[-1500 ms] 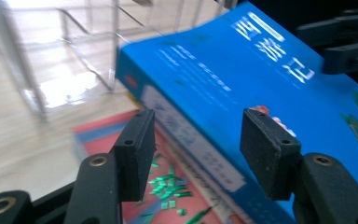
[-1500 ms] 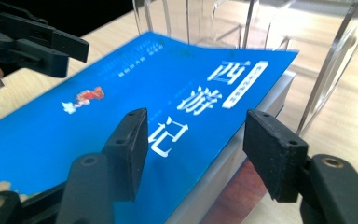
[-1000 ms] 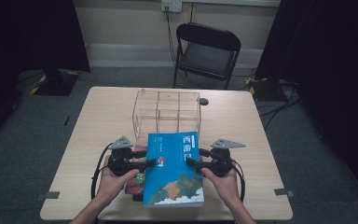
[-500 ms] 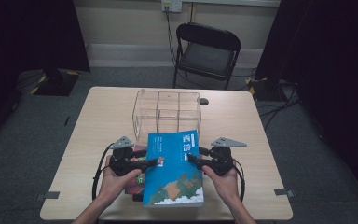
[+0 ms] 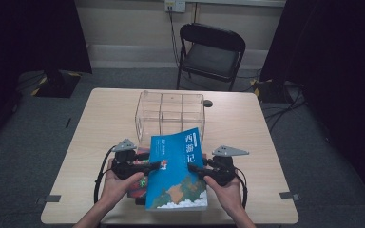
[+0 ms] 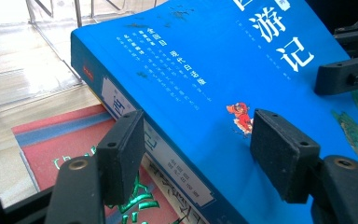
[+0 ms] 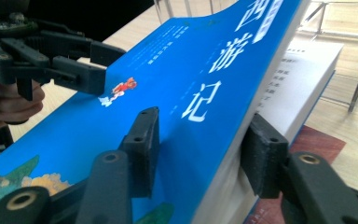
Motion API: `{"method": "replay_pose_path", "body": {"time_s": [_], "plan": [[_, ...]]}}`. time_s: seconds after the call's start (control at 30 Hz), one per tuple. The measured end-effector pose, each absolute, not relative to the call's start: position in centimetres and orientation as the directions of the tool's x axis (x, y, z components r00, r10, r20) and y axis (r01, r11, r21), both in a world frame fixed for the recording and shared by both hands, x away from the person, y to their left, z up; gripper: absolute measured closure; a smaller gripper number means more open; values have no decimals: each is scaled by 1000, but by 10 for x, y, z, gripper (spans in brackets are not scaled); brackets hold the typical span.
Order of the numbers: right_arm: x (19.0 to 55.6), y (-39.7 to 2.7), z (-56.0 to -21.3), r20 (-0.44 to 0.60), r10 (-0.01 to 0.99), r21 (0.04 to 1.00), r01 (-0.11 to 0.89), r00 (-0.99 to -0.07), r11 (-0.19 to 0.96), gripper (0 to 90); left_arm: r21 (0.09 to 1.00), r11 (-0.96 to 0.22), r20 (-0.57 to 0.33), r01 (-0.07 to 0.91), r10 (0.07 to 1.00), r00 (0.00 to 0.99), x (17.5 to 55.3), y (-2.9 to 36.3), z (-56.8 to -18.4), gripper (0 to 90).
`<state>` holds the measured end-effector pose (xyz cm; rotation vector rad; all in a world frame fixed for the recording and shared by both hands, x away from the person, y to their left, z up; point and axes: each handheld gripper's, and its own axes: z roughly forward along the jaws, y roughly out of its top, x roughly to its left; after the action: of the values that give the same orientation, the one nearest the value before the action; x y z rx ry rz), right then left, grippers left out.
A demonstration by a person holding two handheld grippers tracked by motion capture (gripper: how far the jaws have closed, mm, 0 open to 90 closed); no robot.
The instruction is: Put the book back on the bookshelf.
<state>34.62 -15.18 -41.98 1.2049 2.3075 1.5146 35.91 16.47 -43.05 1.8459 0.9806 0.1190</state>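
A thick blue book (image 5: 178,166) with white characters is held tilted over the table's near edge, its far end raised toward the clear box. My left gripper (image 5: 159,165) grips its spine side, one pad on the cover (image 6: 191,70) and one under the spine; its jaws have just opened slightly with the book still between them. My right gripper (image 5: 192,167) has just been closing on the page side, one pad on the cover (image 7: 191,93) and one under the pages. A red book (image 6: 60,140) lies beneath.
A clear divided box (image 5: 169,111) stands on the table just beyond the book. Another book with white pages (image 7: 303,79) lies under the blue one. A small dark knob (image 5: 208,103) sits beside the box. A black folding chair (image 5: 211,52) stands behind the table.
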Motion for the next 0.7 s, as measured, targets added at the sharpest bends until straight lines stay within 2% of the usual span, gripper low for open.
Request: {"method": "replay_pose_path", "body": {"time_s": [0.3, 0.4, 0.43, 0.57, 0.7], "plan": [[370, -154, -423, 414, 585, 781, 602, -697, 165, 521, 793, -170, -349, 586, 661, 664, 363, 165, -431, 332], [375, -153, -422, 420, 570, 771, 609, -706, 185, 504, 791, -180, -342, 584, 662, 667, 364, 164, -430, 327], [378, -150, -415, 410, 558, 748, 616, -722, 247, 459, 792, -178, -343, 584, 660, 668, 364, 164, -431, 326], [383, -150, -407, 393, 539, 725, 612, -745, 317, 441, 793, -180, -344, 582, 657, 671, 364, 165, -431, 325], [385, -146, -410, 402, 542, 728, 616, -738, 300, 405, 792, -184, -341, 582, 657, 672, 365, 165, -431, 323]]}}
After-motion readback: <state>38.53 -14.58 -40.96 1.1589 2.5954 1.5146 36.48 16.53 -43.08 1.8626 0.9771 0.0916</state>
